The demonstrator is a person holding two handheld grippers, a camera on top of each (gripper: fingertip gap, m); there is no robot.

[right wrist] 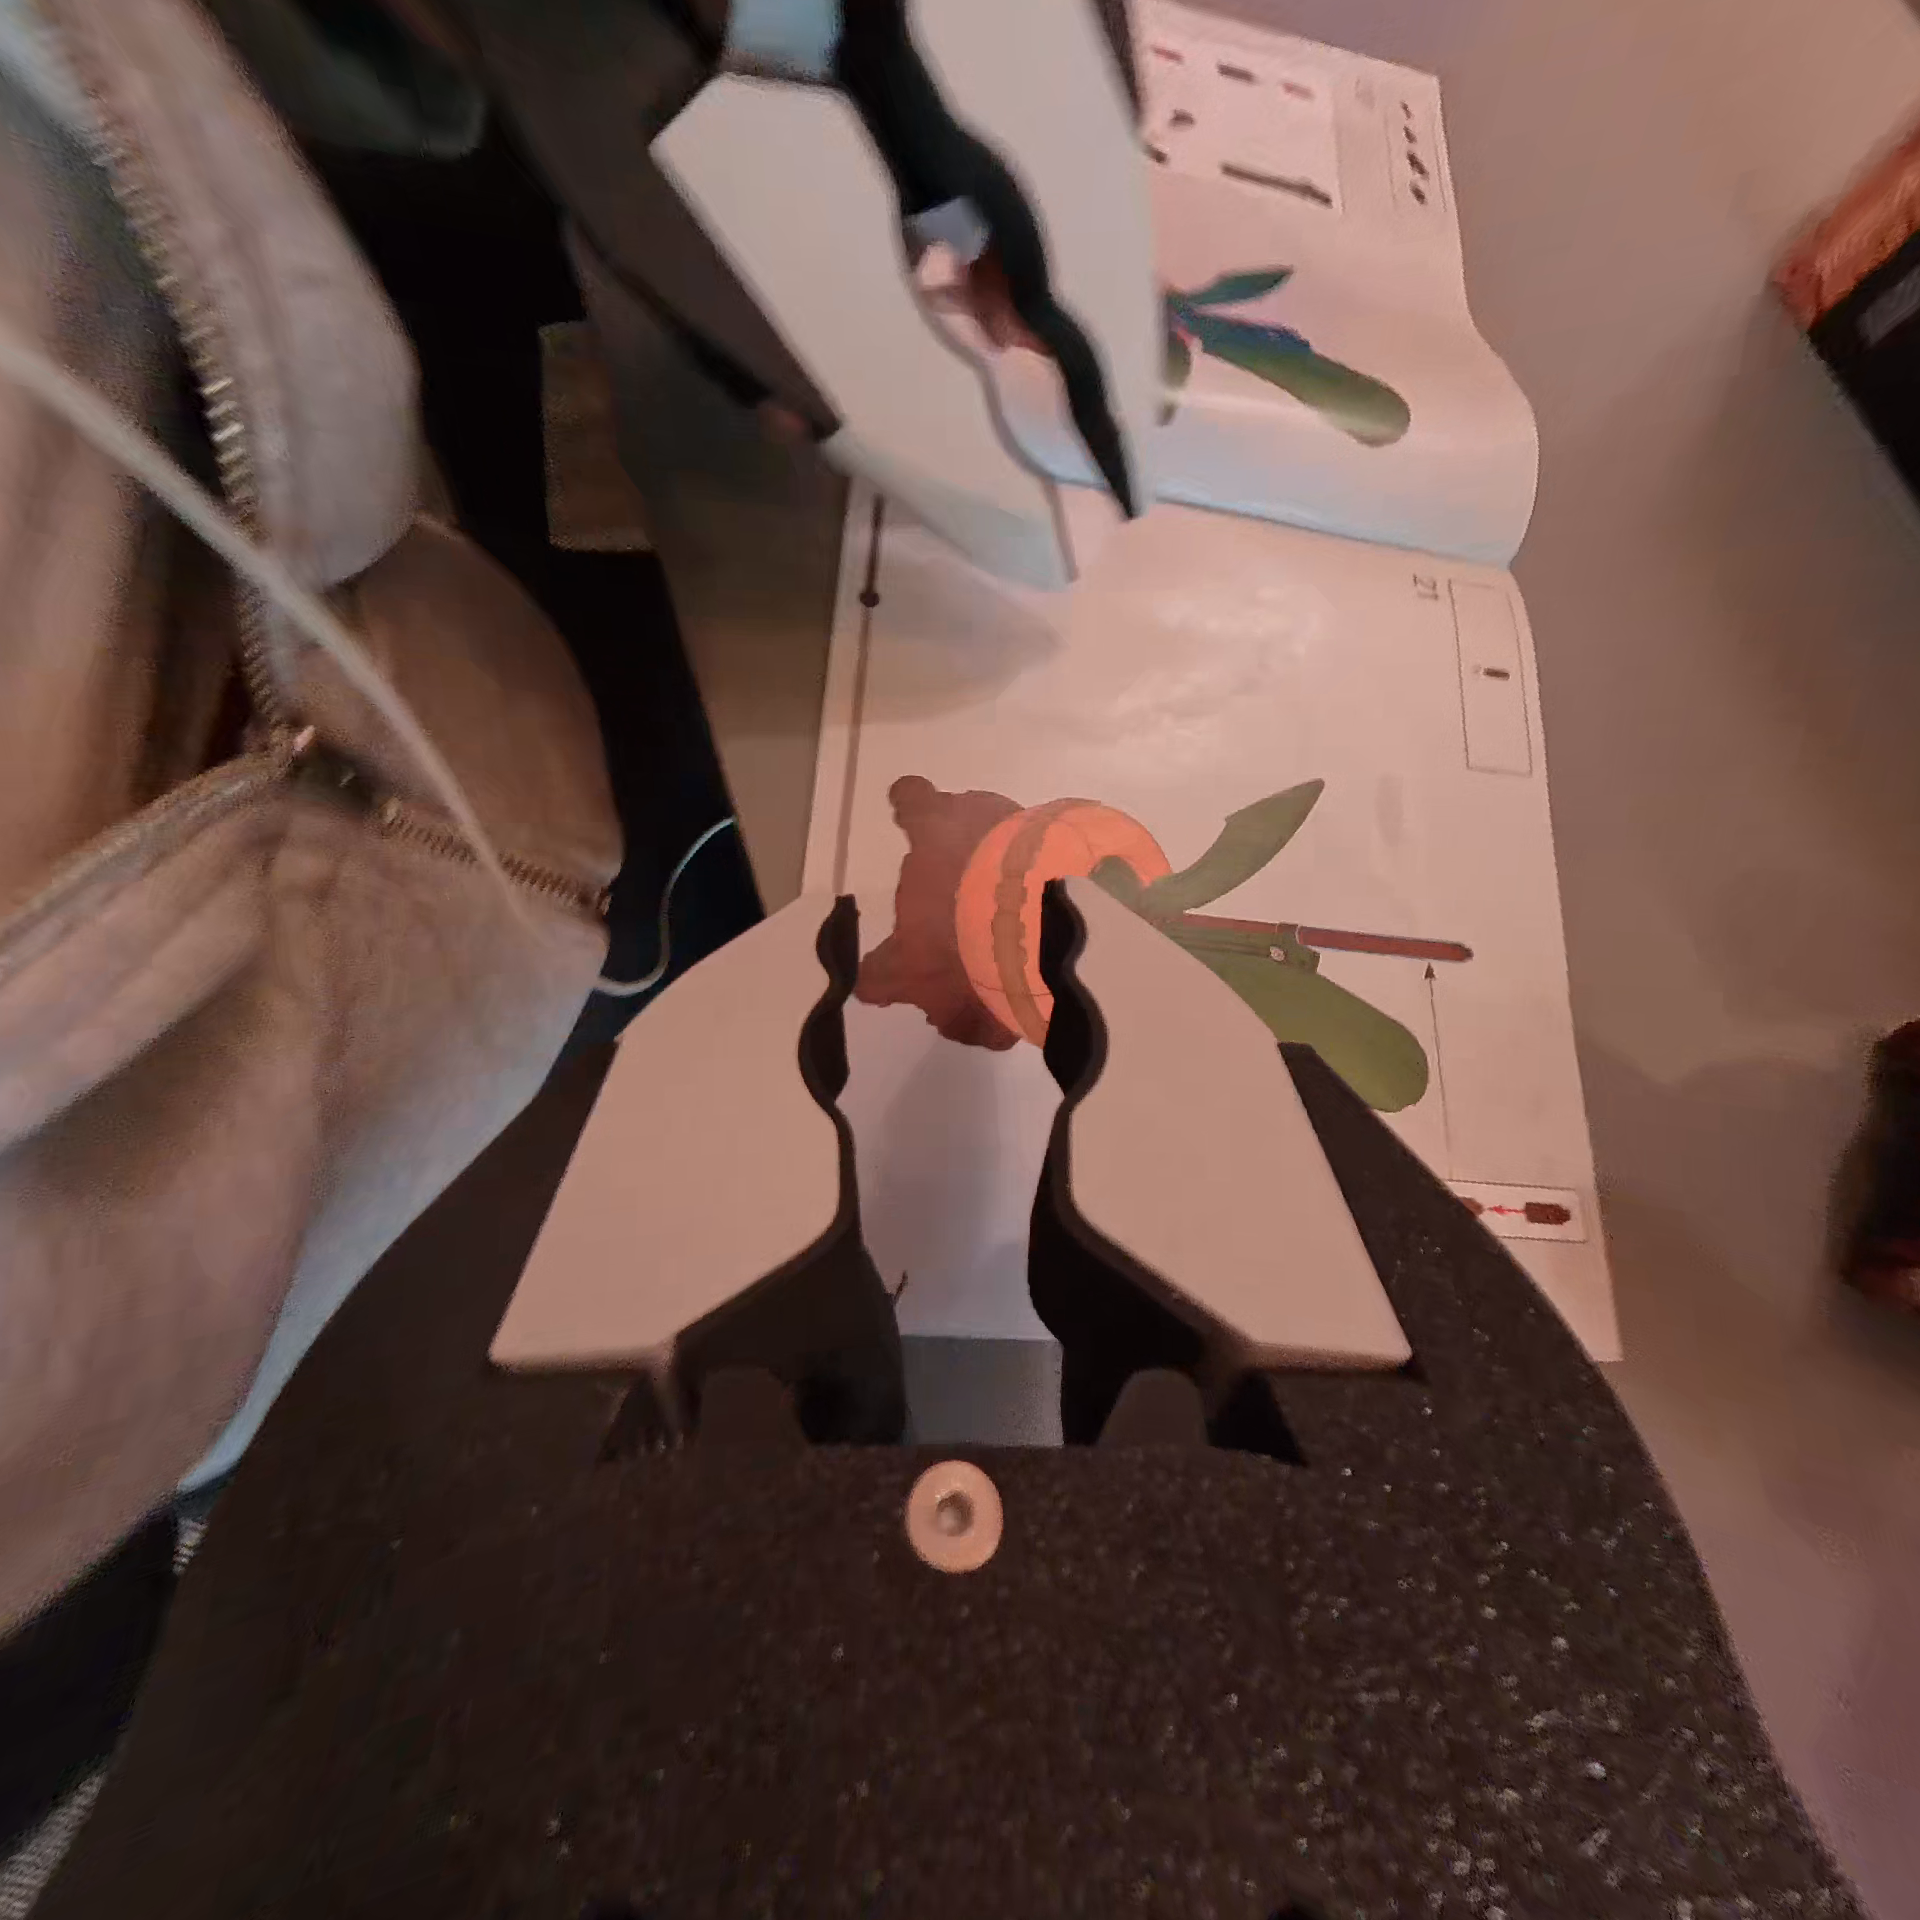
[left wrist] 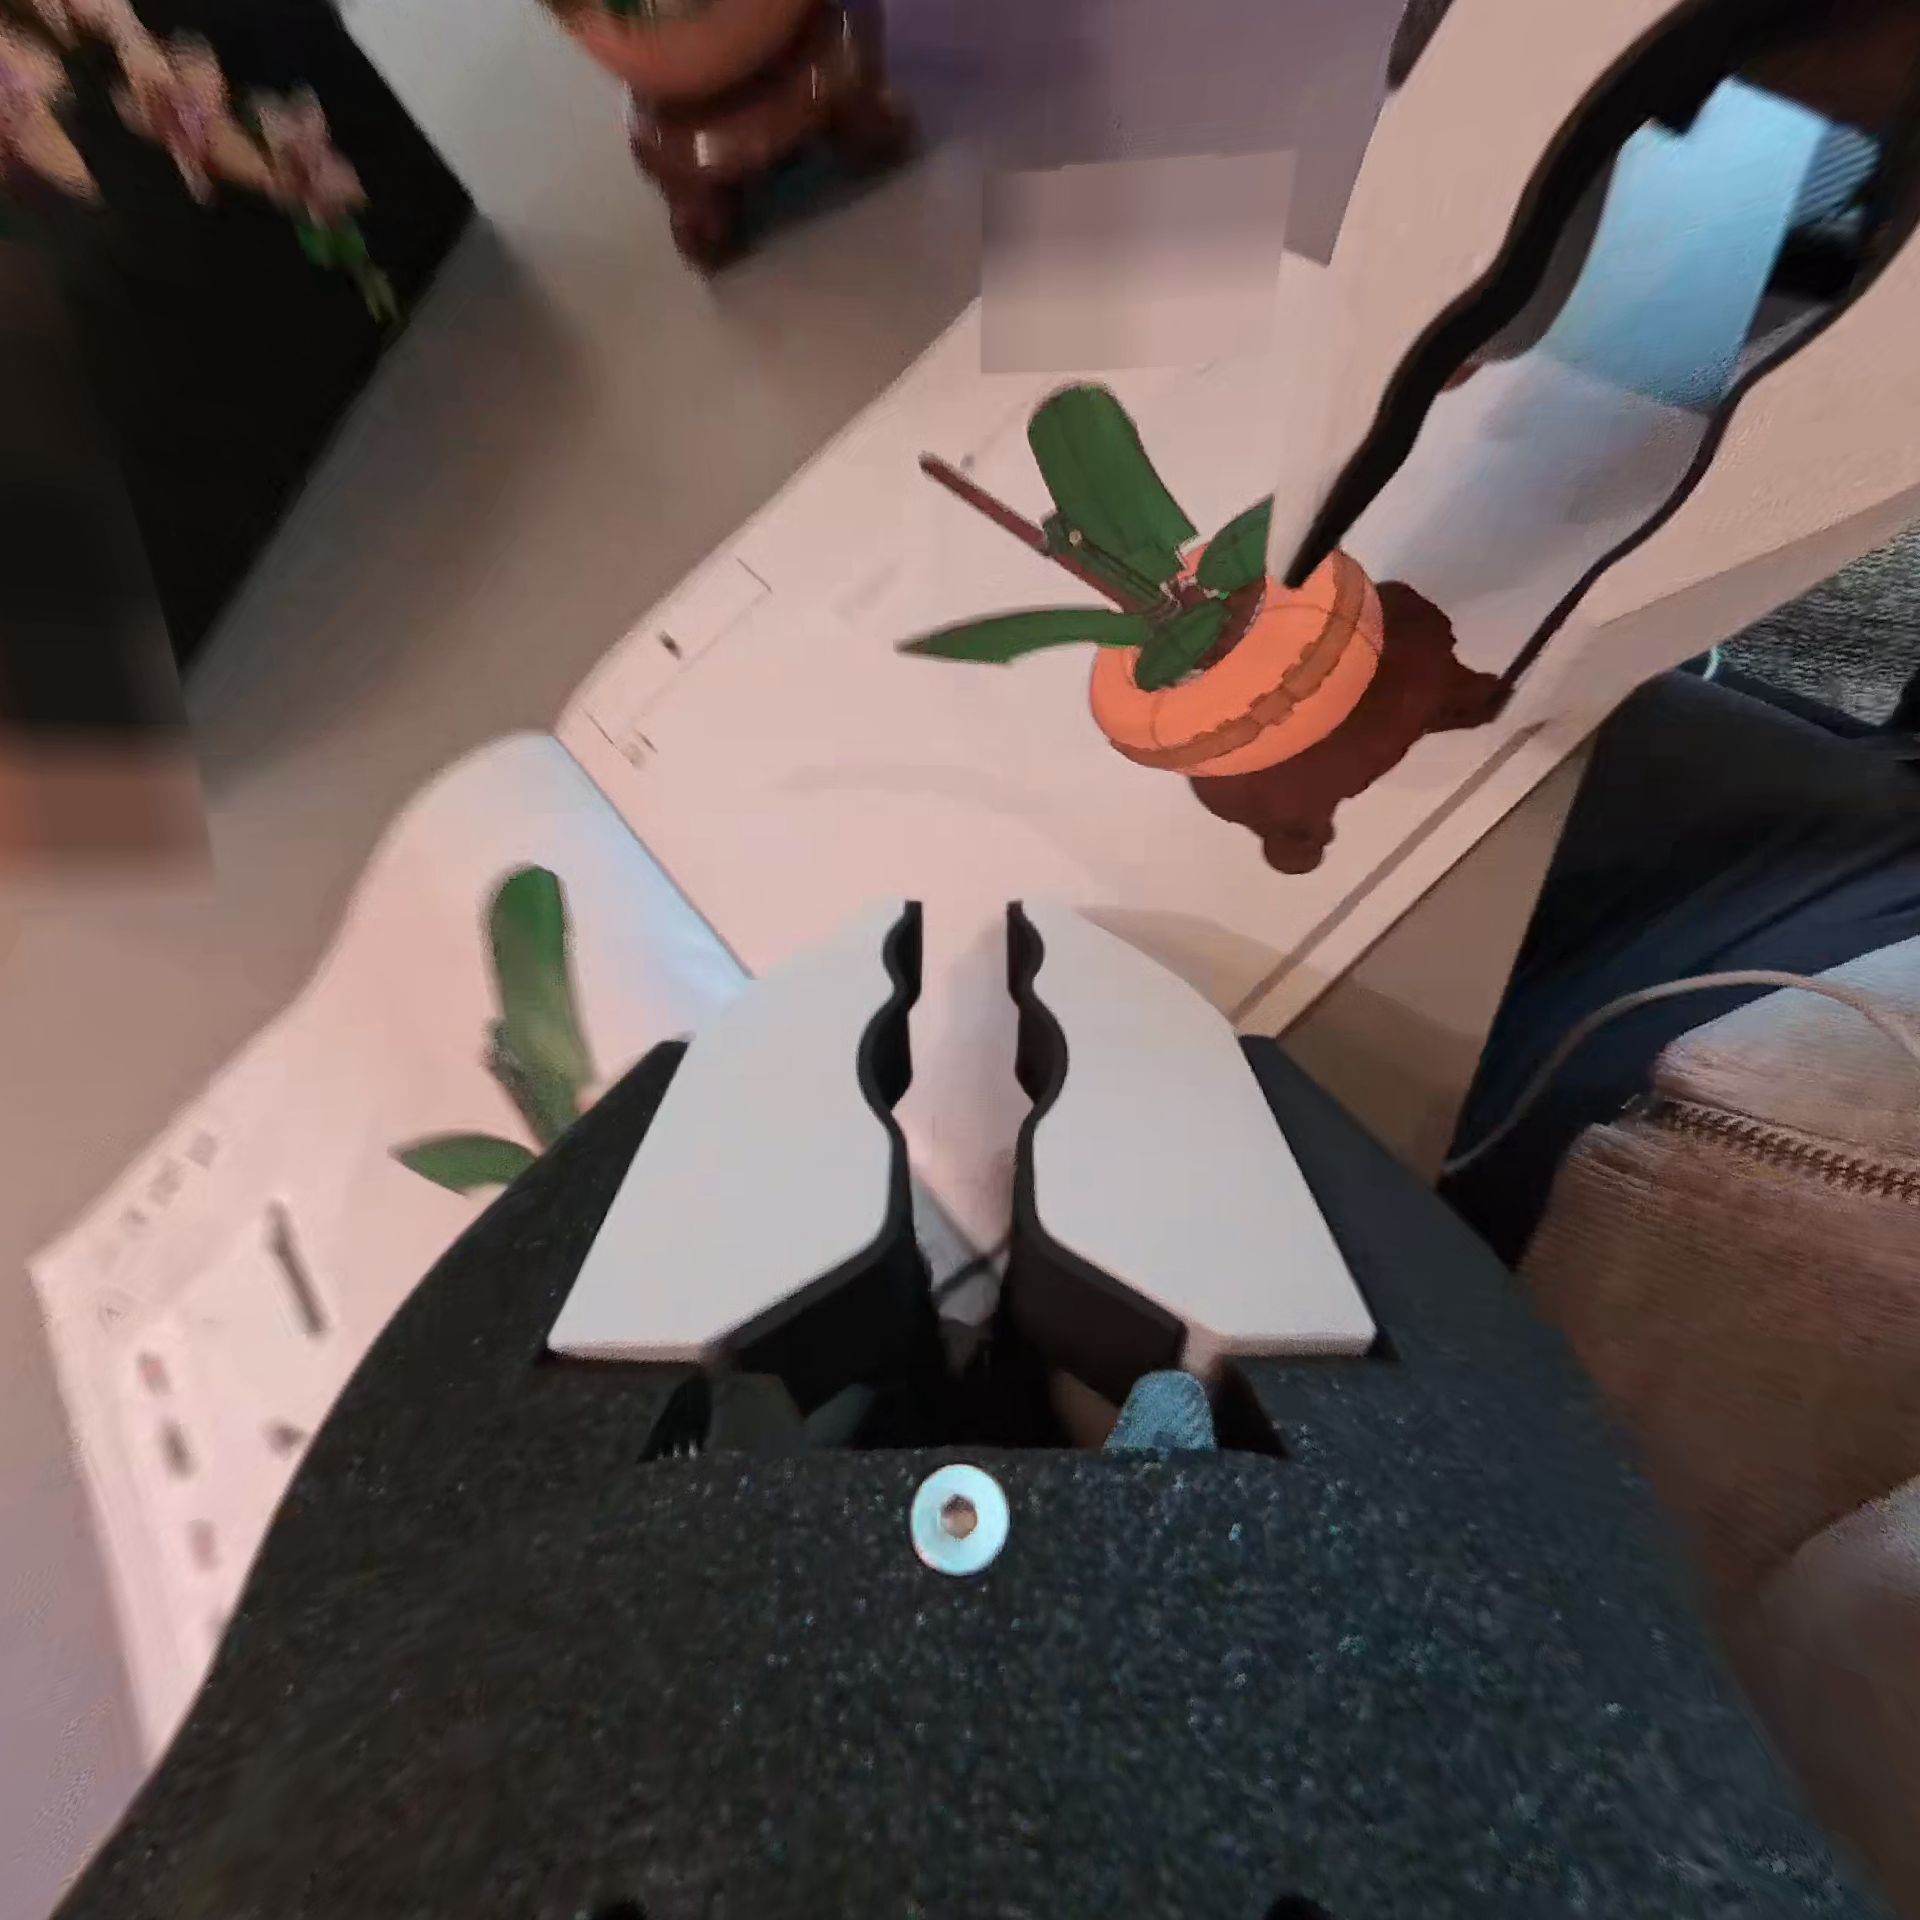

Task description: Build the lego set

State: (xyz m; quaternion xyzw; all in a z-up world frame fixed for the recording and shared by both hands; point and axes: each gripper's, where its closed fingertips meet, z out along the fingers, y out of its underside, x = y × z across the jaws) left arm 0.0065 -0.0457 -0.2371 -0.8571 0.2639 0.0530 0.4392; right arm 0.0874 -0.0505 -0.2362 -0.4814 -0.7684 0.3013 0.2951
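The left tongs [left wrist: 964, 914], grey-faced fingers on a black speckled body, are hovering over an open white paper instruction booklet [left wrist: 831, 769] lying on the pale grey desk [left wrist: 499, 436], their tips slightly parted with nothing between them. The right tongs [right wrist: 951, 904] are spread wider and also empty, poised over the booklet's printed picture of an orange pot on a dark brown stand with green leaves [right wrist: 1039, 914]. In the left wrist view that picture sits at about two o'clock from the left tongs. The page's small printed marks are too blurred to read. The built lego pot [left wrist: 727, 94], orange on a brown base, is standing on the desk at twelve o'clock, well apart from both tongs. A grey zippered jacket sleeve [right wrist: 208, 831] is filling the nine o'clock side of the right wrist view.
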